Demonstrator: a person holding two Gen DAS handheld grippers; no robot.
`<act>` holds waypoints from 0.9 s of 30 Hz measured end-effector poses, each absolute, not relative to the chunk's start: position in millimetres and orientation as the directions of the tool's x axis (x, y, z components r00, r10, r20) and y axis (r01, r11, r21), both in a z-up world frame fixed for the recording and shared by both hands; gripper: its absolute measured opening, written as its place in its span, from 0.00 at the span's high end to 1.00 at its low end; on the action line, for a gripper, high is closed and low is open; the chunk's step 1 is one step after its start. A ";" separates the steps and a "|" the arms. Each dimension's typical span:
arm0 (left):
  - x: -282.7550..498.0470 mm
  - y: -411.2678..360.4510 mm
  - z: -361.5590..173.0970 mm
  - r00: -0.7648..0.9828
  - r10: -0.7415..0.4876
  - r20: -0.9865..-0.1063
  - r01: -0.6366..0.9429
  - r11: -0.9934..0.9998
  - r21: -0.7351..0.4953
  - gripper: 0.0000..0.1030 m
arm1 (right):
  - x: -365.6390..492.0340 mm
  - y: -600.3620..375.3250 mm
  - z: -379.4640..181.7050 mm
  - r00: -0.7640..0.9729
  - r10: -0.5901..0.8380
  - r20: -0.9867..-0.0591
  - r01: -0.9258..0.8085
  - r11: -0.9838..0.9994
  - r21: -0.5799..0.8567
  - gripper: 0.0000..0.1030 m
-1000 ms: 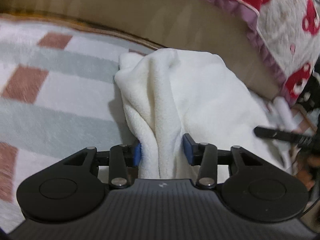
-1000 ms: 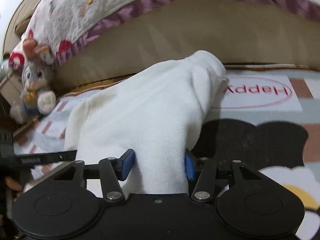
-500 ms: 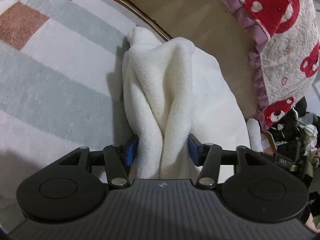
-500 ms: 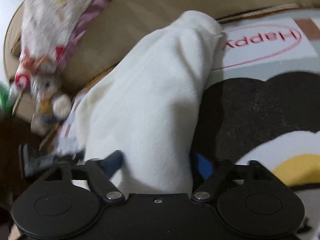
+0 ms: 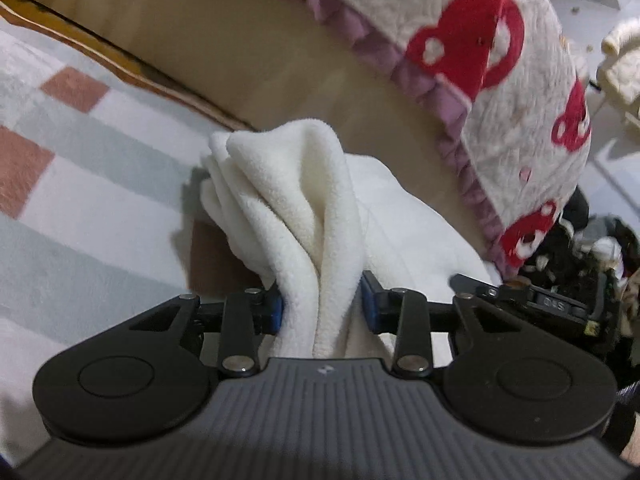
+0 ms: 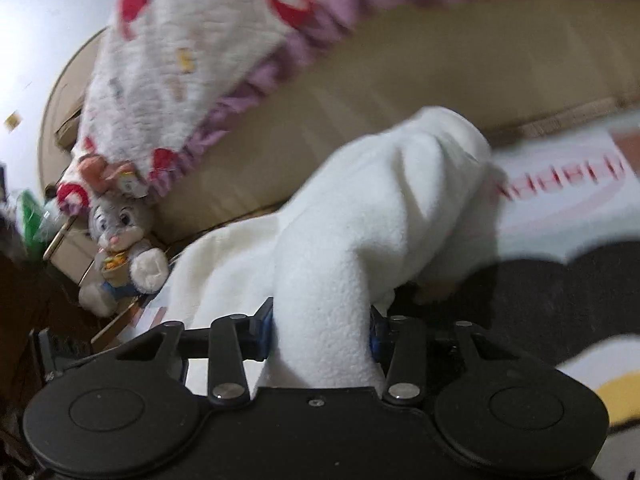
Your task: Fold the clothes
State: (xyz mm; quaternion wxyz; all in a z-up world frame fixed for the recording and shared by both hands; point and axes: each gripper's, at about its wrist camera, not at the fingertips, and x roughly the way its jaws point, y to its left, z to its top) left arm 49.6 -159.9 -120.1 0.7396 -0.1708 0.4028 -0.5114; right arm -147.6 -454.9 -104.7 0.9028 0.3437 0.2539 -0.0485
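- Down on the patterned blanket (image 5: 92,208), right up against the tan padded edge of the bed (image 5: 240,60), sits the white fleece garment (image 5: 304,208), all bunched up.
- Left gripper (image 5: 322,310) has a thick twisted fold of the fleece between its blue pads (image 5: 275,312); the jaws are closing and the pads are pressing into the fabric on both sides, so that's a grip.
- From the left wrist view the fabric rises out of the jaws into a rumpled peak, with more of it spread flat off to the right.
- Right gripper (image 6: 320,334) is in the same state: a fat roll of the fleece garment (image 6: 384,208) fills the gap, jaws closing, blue pads (image 6: 266,334) squeezed against it.
- Right wrist view is pretty blurry, but you can see the garment humps up over the blanket, near some red lettering (image 6: 560,178) I can't read.
- Quilted cover (image 5: 460,32) with red bear shapes and a purple ruffle hangs over the bed edge above the fleece.
- Grey plush bunny (image 6: 120,240) sits off to the left in the right wrist view, well apart from the garment.
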 end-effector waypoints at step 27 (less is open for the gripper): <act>167.2 78.7 -109.9 0.595 -0.700 -0.395 0.403 0.685 -0.607 0.67 | 80.4 -264.8 -70.6 0.846 0.386 -0.367 -0.145 0.830 0.538 0.56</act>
